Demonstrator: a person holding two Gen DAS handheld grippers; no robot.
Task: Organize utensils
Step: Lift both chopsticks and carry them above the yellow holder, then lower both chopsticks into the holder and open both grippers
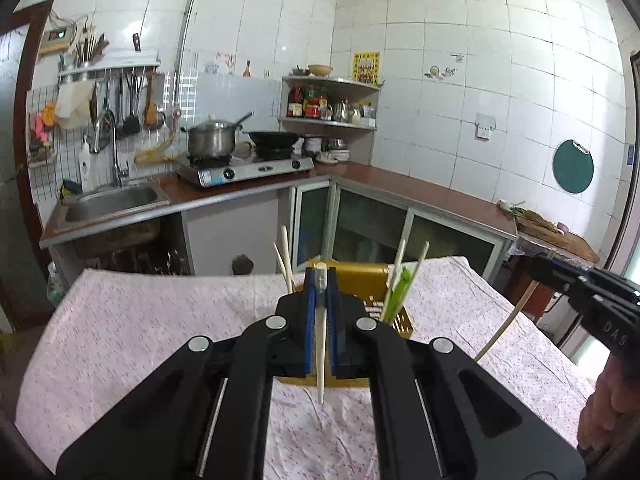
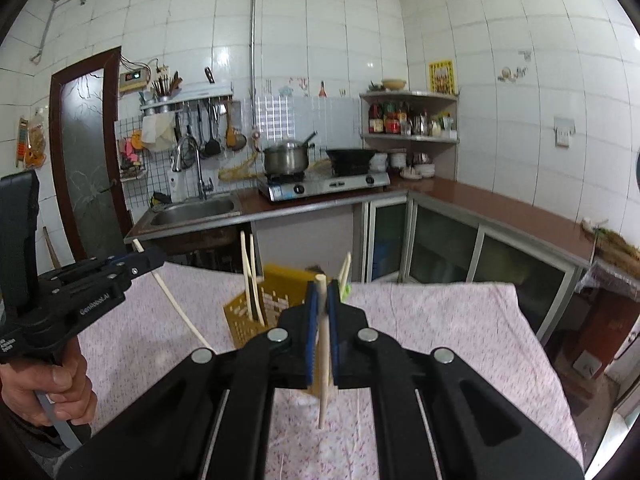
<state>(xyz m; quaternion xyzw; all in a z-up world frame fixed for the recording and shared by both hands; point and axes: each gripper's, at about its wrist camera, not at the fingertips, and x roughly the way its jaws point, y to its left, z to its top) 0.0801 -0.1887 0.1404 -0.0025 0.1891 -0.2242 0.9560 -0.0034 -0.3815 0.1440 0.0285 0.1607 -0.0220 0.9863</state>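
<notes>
Chopsticks are the things in play, and the yellow basket (image 1: 362, 280) standing on the cloth-covered table (image 1: 120, 332) serves as the mark for placing them. Left of the basket the pink cloth lies bare out to the table's left edge, with the sink counter (image 1: 192, 196) beyond the far edge. In the basket's left part two pale chopsticks (image 1: 285, 258) stand tilted, their tips well above its rim; in its right part stand two more pale sticks (image 1: 400, 276) and a green one (image 1: 402, 286). Just in front of the basket, the left gripper (image 1: 321, 280) is clamped tight on one pale chopstick (image 1: 321, 368), which hangs steeply with its lower tip above the cloth, near the basket's front wall. Right of the basket, the right gripper (image 1: 538, 266) is likewise closed on a single pale chopstick (image 1: 504, 326) that slants down toward the table's right side; in its own view that stick (image 2: 323, 364) hangs in front of the basket (image 2: 276, 292), its tip clear of the cloth. Open cloth stretches from the basket to the table's right edge, where the floor drops away beside the cabinets (image 1: 440, 232).
</notes>
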